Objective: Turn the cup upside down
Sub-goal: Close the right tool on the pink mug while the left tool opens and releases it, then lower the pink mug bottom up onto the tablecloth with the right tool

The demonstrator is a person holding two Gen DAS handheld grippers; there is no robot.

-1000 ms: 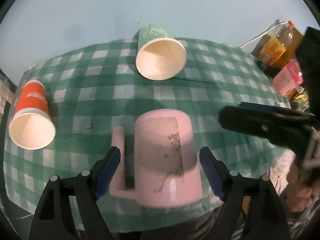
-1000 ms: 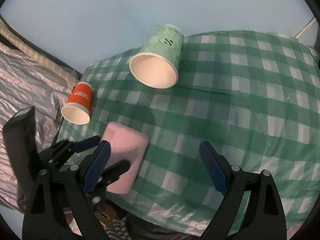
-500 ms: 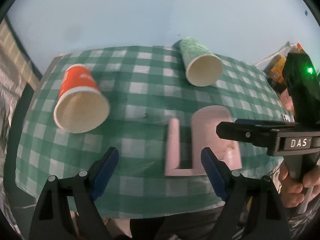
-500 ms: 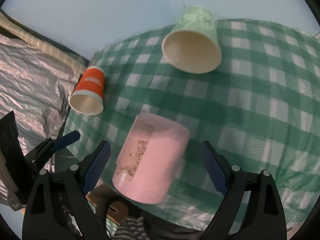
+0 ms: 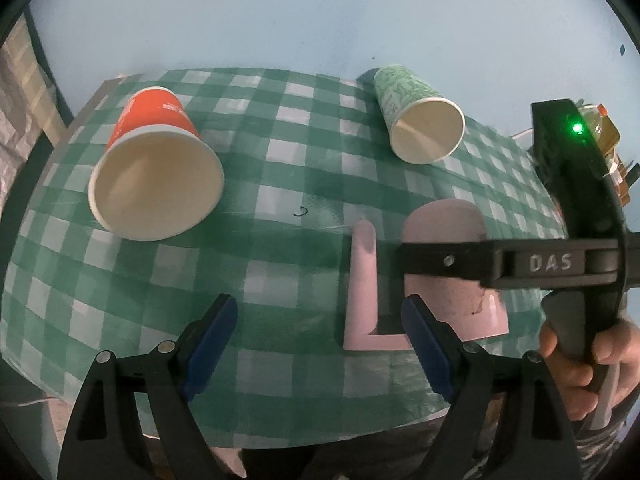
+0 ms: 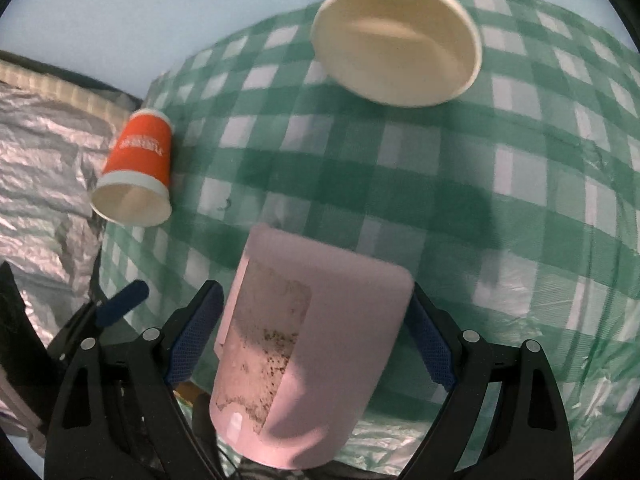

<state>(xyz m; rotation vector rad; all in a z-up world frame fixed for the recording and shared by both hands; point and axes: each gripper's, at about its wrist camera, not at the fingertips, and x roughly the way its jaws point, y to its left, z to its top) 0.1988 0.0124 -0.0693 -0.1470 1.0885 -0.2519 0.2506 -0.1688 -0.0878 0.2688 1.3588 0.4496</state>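
"DAS" stood in raised letters on the right hand-held gripper body. White print on the orange paper cup was illegible.

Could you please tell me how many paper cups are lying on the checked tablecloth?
2. The orange paper cup lies on its side at the cloth's left; the green paper cup lies on its side at the far side. None seem hidden.

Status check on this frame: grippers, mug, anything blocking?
Right gripper open, straddling the pink mug. Left gripper open, empty, beside its handle. Mug base up on the tablecloth. Nothing blocking.
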